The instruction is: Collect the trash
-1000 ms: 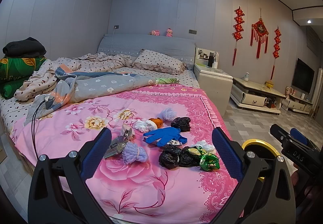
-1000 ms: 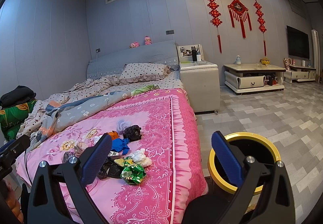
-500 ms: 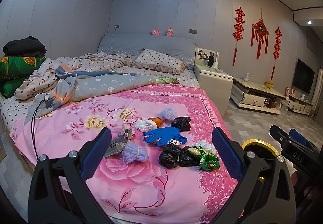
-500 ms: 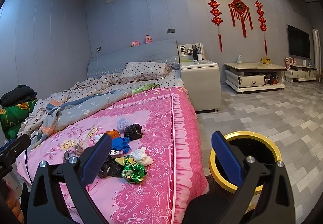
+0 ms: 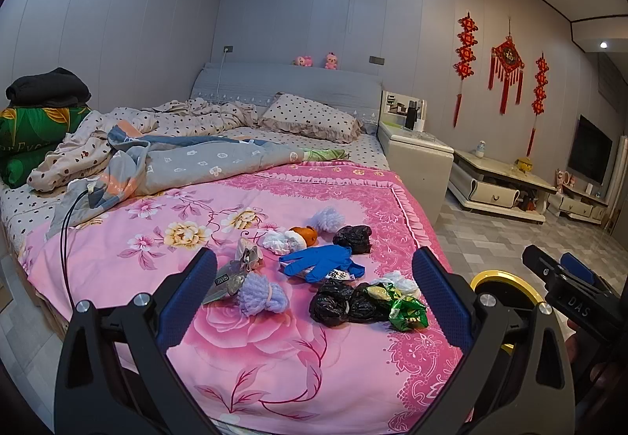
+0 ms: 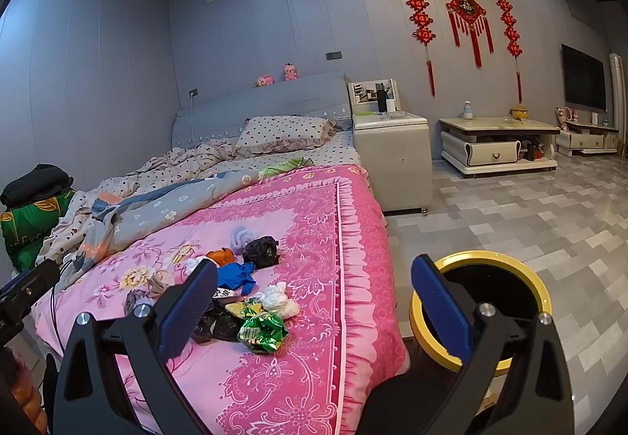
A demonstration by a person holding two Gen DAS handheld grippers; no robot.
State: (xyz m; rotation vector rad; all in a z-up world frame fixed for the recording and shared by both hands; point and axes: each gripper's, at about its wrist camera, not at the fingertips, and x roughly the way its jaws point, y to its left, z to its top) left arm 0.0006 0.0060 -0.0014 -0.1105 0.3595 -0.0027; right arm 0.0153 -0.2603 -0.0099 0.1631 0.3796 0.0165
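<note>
Left gripper (image 5: 314,293): I hold it above the foot of the bed, jaws spread wide, nothing between them.
Right gripper (image 6: 314,301): mine too, jaws equally wide and empty, with the bed's edge to one side and the bin to the other.
Bin (image 6: 537,290): yellow-rimmed, on the floor just beside the bed's corner, open and dark inside.
Nearest trash: a green foil wrapper (image 5: 406,311) touching two black bags (image 5: 345,301), with white crumpled tissue (image 6: 278,299) just beside them.
Further trash: a blue glove (image 5: 318,262), a lilac yarn ball (image 5: 261,293), an orange peel (image 5: 304,235) and another black bag (image 5: 353,238), all on the pink bedspread (image 5: 235,348).
Risk, pile: the pieces touch, so I judge a pinch may drag a neighbour off the edge.
Risk, cloth: closing low could snag the bedspread.
Risk, cable (image 5: 64,239): the black lead at the far left could catch my left gripper.
</note>
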